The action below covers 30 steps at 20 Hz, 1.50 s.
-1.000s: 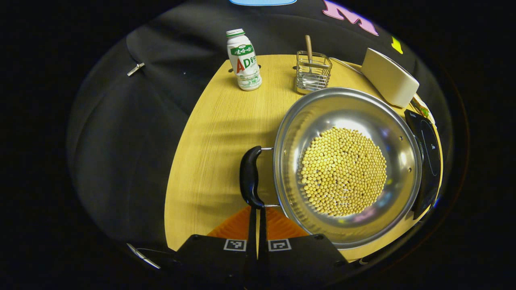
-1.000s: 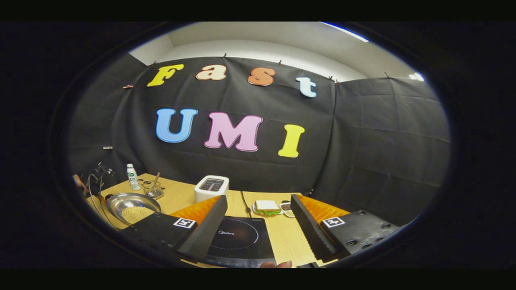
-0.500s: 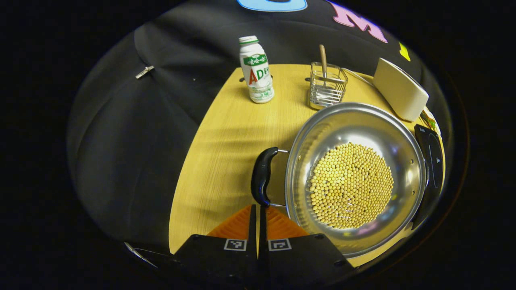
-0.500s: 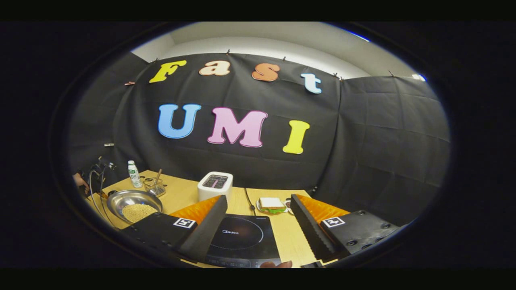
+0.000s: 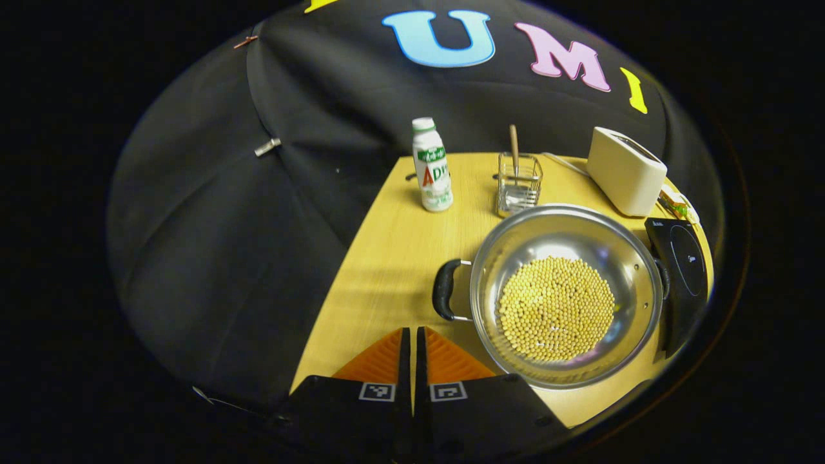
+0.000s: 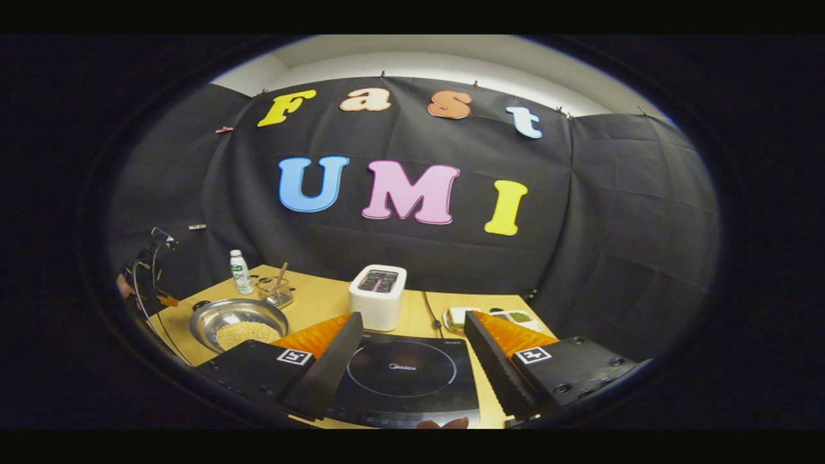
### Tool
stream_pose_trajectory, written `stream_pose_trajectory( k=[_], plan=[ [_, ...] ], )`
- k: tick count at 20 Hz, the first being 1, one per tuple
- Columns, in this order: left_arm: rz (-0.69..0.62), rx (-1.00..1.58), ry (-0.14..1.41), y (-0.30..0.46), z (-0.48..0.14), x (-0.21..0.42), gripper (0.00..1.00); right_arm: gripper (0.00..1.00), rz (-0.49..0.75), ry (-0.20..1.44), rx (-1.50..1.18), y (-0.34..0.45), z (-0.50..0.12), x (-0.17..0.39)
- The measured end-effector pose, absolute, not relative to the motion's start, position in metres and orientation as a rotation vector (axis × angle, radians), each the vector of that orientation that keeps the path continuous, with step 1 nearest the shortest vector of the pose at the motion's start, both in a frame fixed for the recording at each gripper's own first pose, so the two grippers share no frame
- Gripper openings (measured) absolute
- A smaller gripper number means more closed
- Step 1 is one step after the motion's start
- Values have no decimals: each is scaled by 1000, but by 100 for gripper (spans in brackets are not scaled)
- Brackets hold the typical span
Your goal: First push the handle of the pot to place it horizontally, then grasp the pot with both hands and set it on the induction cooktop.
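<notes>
1. One pot (image 5: pixel 561 293) sits on the table (image 5: pixel 393 258) just left of the cooktop (image 5: pixel 684 261), its near rim just ahead of my left gripper (image 5: pixel 412 335). It holds a heap of small yellow beans (image 5: pixel 555 308).
2. Pot handle (image 5: pixel 445 290) is black, sticks out sideways toward the table's left edge, and looks level, so I judge the push step done and the two-handed grasp next.
3. Left gripper is clenched, fingers nearly touching with nothing between them; it hangs just short of the handle, not touching it. Closed fingers suit pushing, and I'd have to open them to grasp.
4. Right gripper (image 6: pixel 412 345) is spread wide and empty above the cooktop, the burner ring between its fingers. It is well apart from the pot (image 6: pixel 240 325), probably waiting near the far handle's side.
5. Cooktop top is bare, ready as the landing spot.
6. Beyond the pot: a bottle (image 5: pixel 432 165), a wire basket (image 5: pixel 519 185) with a wooden-handled tool standing in it, and a toaster (image 5: pixel 624 171). A plate of food (image 6: pixel 461 316) lies behind the right fingers.
7. Writing: the bottle label has a red "A" and green letters; the rest is too small. The cooktop logo is too small to make out.
</notes>
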<state>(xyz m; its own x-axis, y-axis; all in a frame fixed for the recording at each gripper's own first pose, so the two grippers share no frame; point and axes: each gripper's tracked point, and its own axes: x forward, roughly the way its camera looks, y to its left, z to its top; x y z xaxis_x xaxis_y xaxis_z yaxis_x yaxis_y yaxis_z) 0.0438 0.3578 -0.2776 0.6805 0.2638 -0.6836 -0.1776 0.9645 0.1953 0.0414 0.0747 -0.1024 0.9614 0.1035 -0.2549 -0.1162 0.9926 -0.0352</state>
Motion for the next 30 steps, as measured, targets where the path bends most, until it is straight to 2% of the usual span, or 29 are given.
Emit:
stream_pose_trajectory(
  k=[1, 2, 7, 8, 14, 24, 28, 30],
  plan=[
    [239, 104, 737, 355, -267, 46, 7, 96, 137, 280, -32, 87, -109, 43],
    [224, 82, 700, 350, -260, 49, 16, 98, 159, 304, -17, 100, -115, 44],
    [161, 46, 641, 339, -252, 58, 95, 98, 255, 405, 41, 159, -147, 52],
    [154, 45, 648, 339, -255, 61, 98, 98, 265, 434, 61, 169, -157, 54],
    [64, -7, 724, 327, -289, 80, 98, 100, 271, 597, 143, 220, -213, 70],
    [52, -29, 818, 331, -336, 110, 98, 99, 242, 841, 132, 272, -308, 80],
    [47, -30, 839, 330, -345, 115, 96, 99, 220, 927, 105, 286, -346, 79],
    [38, -33, 847, 330, -349, 115, 92, 98, 218, 966, 116, 294, -360, 79]
  ],
)
